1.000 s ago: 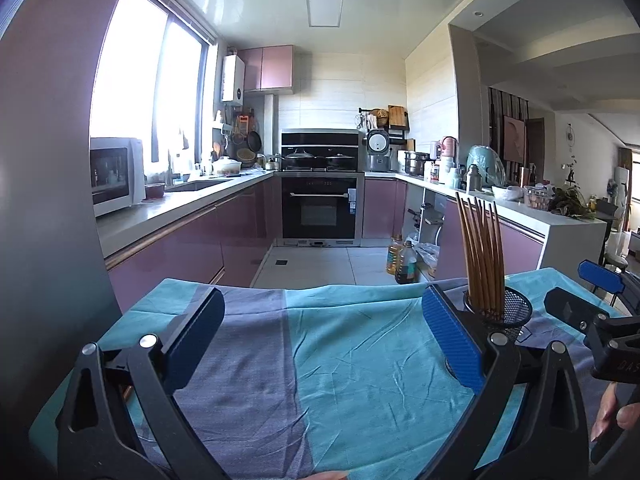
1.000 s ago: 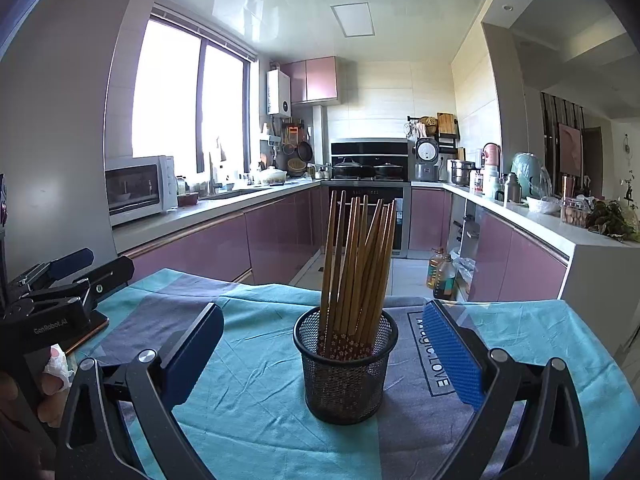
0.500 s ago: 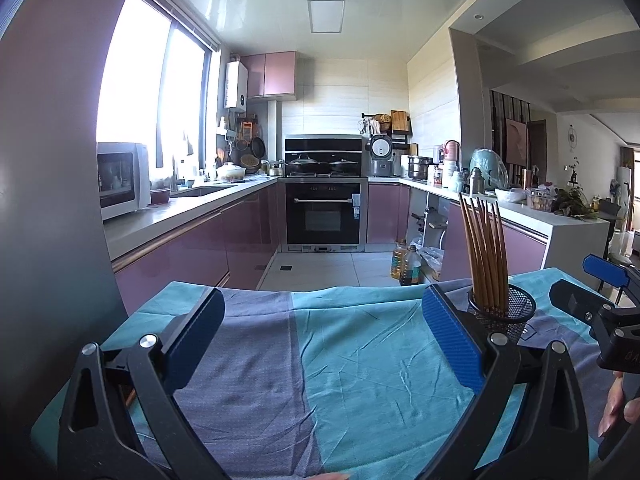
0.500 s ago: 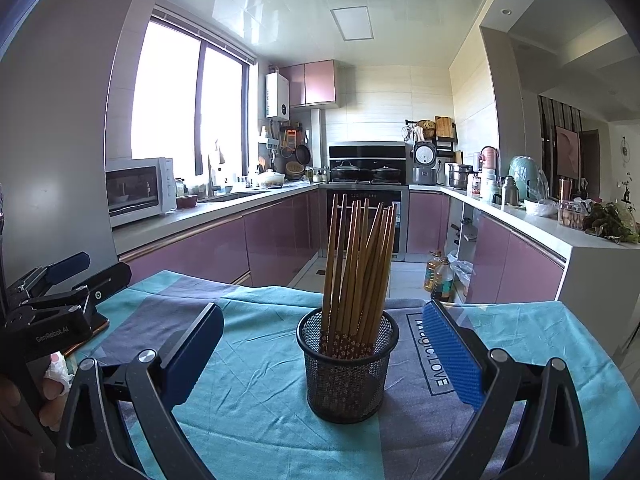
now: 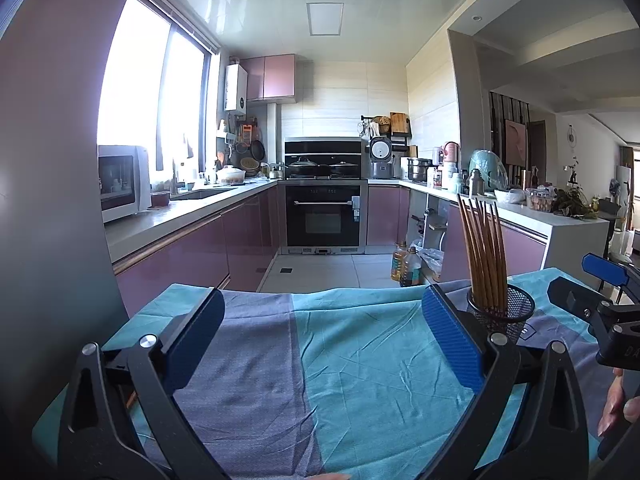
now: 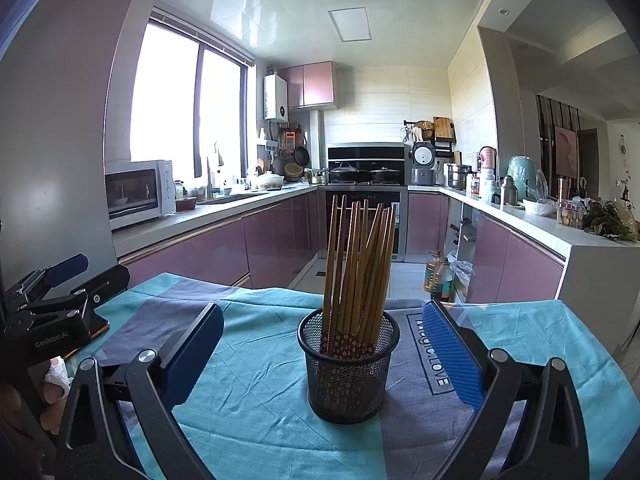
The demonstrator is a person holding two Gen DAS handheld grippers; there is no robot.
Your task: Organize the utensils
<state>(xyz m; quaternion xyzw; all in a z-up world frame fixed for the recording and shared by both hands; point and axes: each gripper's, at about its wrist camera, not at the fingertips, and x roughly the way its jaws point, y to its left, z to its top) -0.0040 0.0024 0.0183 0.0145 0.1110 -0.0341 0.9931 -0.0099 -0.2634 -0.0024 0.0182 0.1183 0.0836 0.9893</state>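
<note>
In the right wrist view, the cloth (image 6: 256,396) on the desk carries dark print reading "Magic.LOVE" inside a thin rectangular frame, running sideways just right of the mesh holder. The body of the left claw (image 6: 70,280), at the left edge of that view, bears "GenRobot.AI" in pale letters. In the left wrist view, the right claw (image 5: 592,284) shows only the cut-off letters "DA".

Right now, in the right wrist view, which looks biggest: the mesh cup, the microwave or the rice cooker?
As they appear:
1. Mesh cup, though it sits nearest the camera
2. Microwave
3. Rice cooker, far off by the back wall
</note>
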